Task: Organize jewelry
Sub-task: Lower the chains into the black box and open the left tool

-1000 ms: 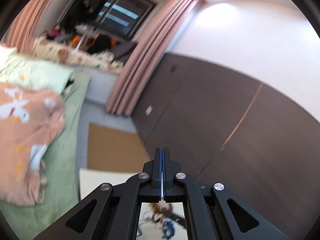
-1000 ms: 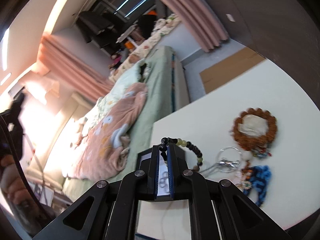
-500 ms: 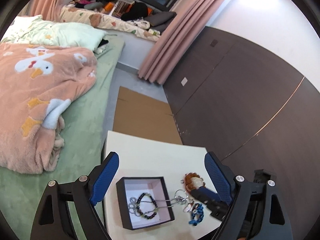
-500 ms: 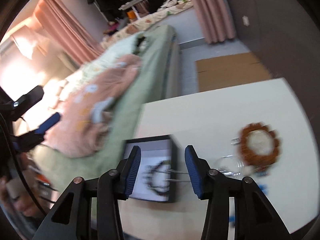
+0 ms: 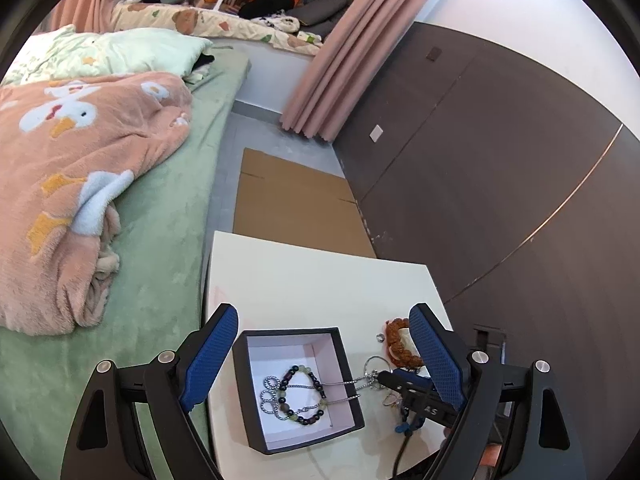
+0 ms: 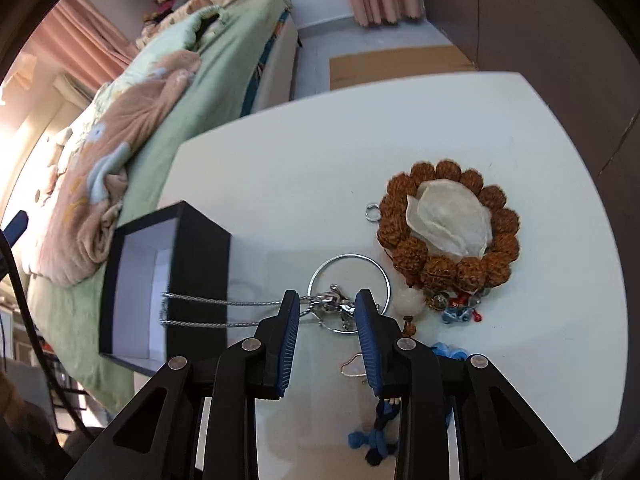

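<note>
The left tongs [image 5: 324,360], shut and aimed up at the wall a second ago, now stand wide apart and tipped down over the white surface [image 5: 320,284], framing the open black box [image 5: 298,390] with nothing between the pads. The right tongs [image 6: 326,320] have let go of the dark beaded bracelet [image 5: 306,394] they carried a moment ago; it now lies on the pale lining inside the box, next to a small chain of silver rings [image 5: 269,394]. So one piece is put away.

The right tongs have since swung down to the next item: their jaws are closing around the metal clasp of the silver necklace [image 6: 334,306], which sits between the pads beside a large silver hoop [image 6: 350,294]; whether the pads already press on it is hard to say from this angle. The necklace's twin strands [image 6: 212,312] drape over the box wall, half in and half out.

Still loose on the surface are the brown bead bracelet [image 6: 450,224] with a white pouch in its middle, a small split ring [image 6: 373,213], and a blue knotted cord [image 6: 376,440]. I'd judge the sorting is at an early stage, with the necklace next to go in.
</note>
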### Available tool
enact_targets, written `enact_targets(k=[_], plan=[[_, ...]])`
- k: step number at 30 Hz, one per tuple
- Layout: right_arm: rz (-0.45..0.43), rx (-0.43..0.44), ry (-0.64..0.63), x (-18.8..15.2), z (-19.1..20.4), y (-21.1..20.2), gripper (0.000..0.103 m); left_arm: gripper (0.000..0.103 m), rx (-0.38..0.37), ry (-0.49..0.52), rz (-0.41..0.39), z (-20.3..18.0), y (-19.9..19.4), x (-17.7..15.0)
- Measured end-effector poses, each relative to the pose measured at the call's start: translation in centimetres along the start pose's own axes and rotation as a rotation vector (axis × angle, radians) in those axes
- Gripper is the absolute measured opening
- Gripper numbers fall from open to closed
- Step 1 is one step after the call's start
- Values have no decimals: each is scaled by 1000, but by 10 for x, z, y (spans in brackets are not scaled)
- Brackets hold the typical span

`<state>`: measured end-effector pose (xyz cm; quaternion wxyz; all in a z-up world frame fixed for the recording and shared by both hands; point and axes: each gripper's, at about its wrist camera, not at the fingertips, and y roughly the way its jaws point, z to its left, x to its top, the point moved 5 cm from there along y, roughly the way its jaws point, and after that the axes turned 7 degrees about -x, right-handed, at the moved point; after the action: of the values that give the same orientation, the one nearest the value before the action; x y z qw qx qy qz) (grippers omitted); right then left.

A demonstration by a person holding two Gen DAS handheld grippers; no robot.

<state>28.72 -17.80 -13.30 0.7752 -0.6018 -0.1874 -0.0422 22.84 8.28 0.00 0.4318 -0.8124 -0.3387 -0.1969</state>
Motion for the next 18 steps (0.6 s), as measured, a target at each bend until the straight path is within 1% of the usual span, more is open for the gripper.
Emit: enact_targets(k=[5,9,11,18], plan=[[15,4,-3,0,3,9,32,88,-4,-13,12,-2,8,-2],[18,-32,-13,1,2,16,32,88,-7,-6,24,-5,11,-5],[22,-37,-12,0,1,17,32,88,-7,-5,27,-4,12,-7],[-4,-97,-72,-4,8,15,31,88,4,-28,43,6,13,-11]])
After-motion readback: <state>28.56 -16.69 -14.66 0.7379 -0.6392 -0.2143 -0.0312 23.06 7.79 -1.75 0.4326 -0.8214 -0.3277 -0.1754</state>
